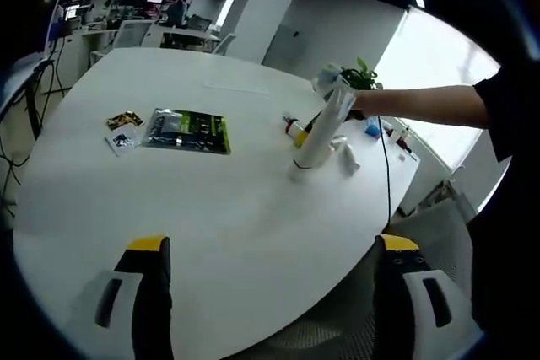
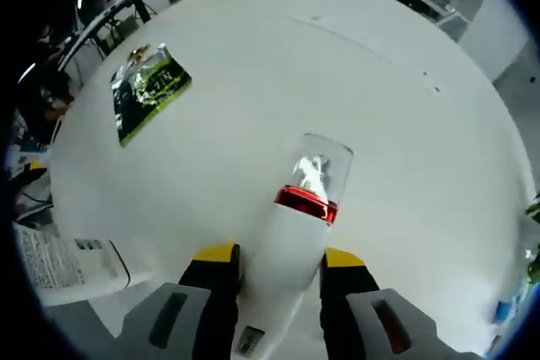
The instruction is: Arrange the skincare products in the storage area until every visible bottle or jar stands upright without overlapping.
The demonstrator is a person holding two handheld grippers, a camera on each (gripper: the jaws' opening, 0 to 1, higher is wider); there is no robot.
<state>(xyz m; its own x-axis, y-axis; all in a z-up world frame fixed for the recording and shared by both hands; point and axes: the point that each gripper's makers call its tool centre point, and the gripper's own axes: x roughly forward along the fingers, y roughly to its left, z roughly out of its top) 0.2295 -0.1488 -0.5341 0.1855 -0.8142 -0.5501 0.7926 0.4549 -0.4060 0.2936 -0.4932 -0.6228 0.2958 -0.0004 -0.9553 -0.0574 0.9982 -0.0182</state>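
A tall white bottle with a red band and a clear cap sits between the jaws of my right gripper, which is shut on its body. In the left gripper view the same bottle leans over the table, cap end down near the surface, held from the right by a person's dark-sleeved arm. Beside it lie a small bottle with red and yellow parts and a small white bottle. My left gripper hangs open over the table's near edge, holding nothing.
A green foil packet lies flat at centre left, with a small gold packet and a card beside it. A potted plant and small items stand at the far right edge. Printed paper lies near the right gripper.
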